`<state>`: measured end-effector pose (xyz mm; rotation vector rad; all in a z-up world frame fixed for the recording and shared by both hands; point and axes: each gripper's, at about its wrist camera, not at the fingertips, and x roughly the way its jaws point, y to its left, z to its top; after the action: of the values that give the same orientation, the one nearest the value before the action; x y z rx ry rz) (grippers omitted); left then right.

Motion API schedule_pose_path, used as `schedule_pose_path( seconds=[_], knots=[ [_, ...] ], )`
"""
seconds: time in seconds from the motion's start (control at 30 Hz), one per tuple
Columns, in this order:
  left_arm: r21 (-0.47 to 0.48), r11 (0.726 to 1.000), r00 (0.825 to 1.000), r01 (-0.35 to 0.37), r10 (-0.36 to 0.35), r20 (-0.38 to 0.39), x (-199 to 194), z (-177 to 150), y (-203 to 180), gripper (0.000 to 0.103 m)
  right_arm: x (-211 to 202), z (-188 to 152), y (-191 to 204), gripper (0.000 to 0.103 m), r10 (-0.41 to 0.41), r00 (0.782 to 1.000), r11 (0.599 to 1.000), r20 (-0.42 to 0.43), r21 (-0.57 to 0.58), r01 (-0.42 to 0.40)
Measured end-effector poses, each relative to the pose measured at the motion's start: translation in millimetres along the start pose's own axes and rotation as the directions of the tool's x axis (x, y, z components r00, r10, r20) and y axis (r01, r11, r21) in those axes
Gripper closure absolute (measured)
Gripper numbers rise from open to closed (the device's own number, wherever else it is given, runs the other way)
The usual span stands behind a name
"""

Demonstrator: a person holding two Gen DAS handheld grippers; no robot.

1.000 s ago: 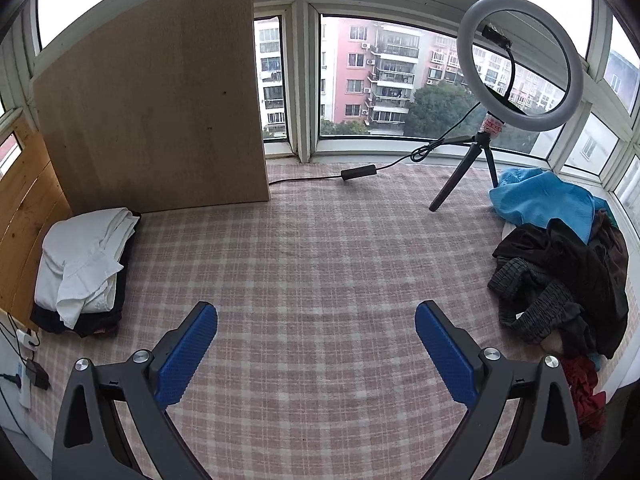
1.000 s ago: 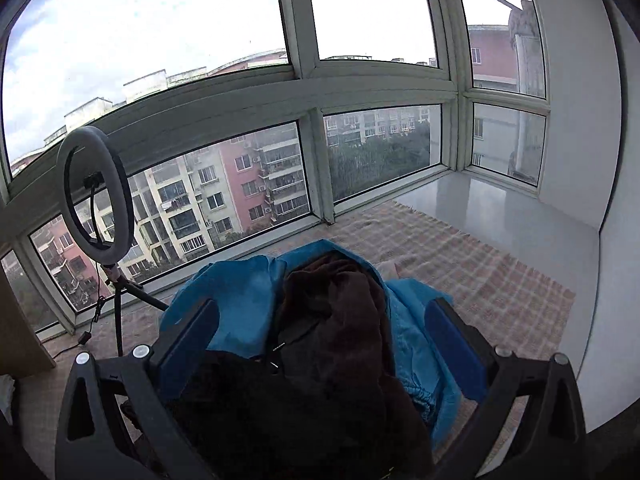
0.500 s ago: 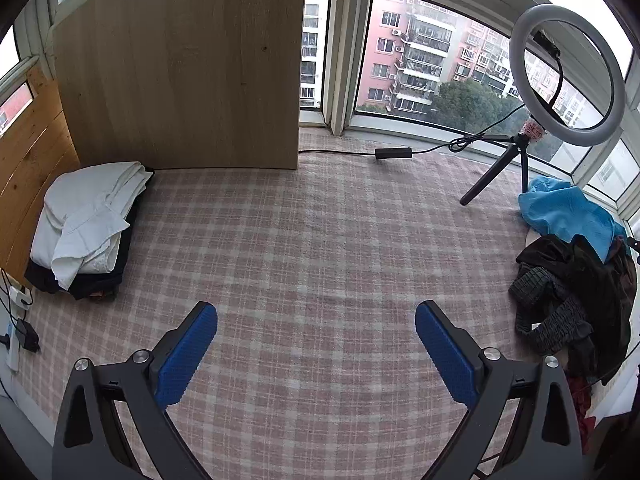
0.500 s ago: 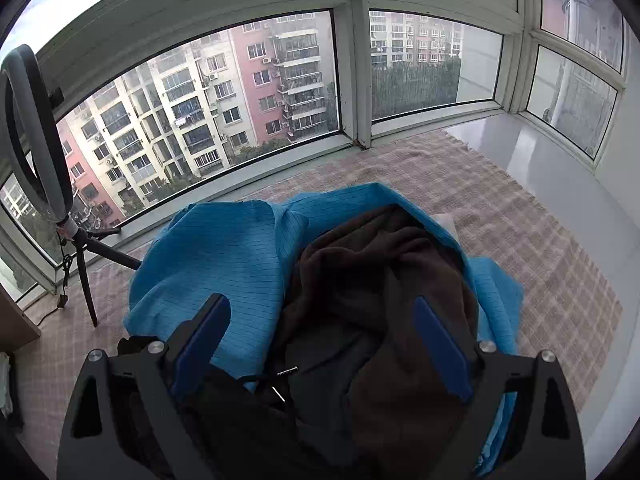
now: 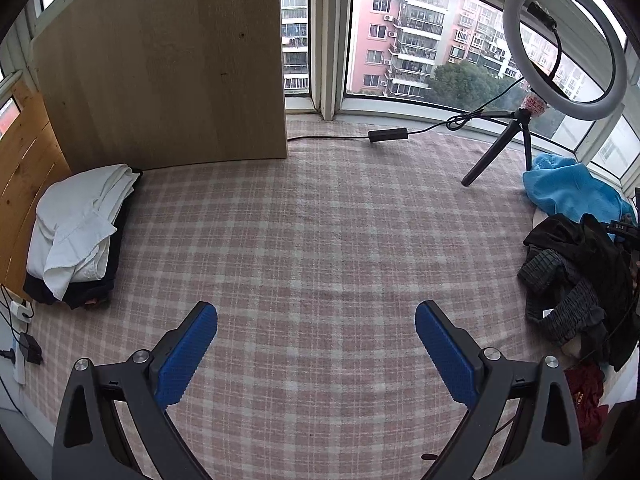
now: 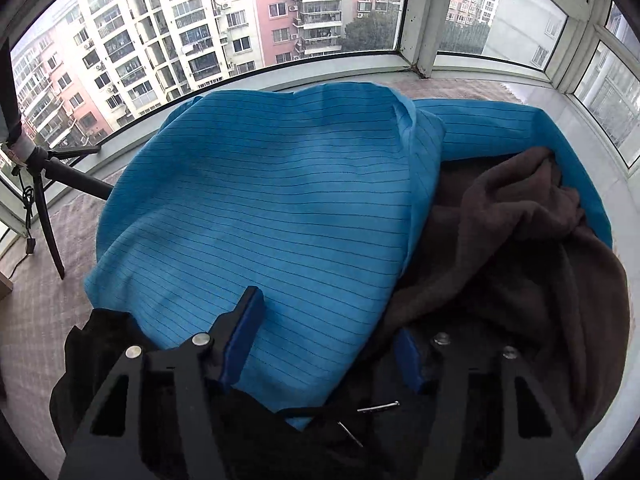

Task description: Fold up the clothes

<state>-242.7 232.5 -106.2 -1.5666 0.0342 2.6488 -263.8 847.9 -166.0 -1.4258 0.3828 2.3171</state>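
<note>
A heap of unfolded clothes lies at the right of the checked pink mat point(image 5: 320, 240): a blue striped garment point(image 5: 568, 192) point(image 6: 280, 208), black and grey pieces point(image 5: 580, 272) and a brown garment point(image 6: 520, 264). A folded stack with white cloth on top point(image 5: 76, 236) sits at the left. My left gripper point(image 5: 316, 344) is open and empty above the bare mat. My right gripper point(image 6: 324, 336) is pushed into the heap with its jaws partly closed around the lower edge of the blue garment; the right fingertip is half buried under cloth.
A ring light on a tripod point(image 5: 560, 40) point(image 6: 40, 184) stands at the back right with its cable along the window sill. A wooden board point(image 5: 160, 68) leans at the back left. Chargers and cords point(image 5: 20, 344) lie at the mat's left edge.
My right gripper has dropped down into the clothes heap and its jaws have narrowed around the blue garment. My left gripper has drifted a little, still open over the mat.
</note>
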Motion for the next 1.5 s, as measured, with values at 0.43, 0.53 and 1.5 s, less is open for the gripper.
schedule_pose_path(
  seconds=[0.43, 0.53, 1.5],
  knots=[
    [0.043, 0.999, 1.000, 0.009, -0.009, 0.003, -3, -3, -6, 0.003, -75, 16, -21, 0.099, 0.189, 0.965, 0.973, 0.183, 0.097, -0.209],
    [0.037, 0.999, 1.000, 0.007, -0.007, 0.007, -4, -3, -5, 0.003, -97, 28, -28, 0.099, 0.221, 0.945, 0.961, 0.243, 0.111, -0.253],
    [0.074, 0.997, 0.999, 0.026, -0.029, 0.034, -22, -9, -22, 0.003, -382, 14, -48, 0.099, 0.350, 0.662, 0.914, 0.662, -0.086, -0.397]
  ],
)
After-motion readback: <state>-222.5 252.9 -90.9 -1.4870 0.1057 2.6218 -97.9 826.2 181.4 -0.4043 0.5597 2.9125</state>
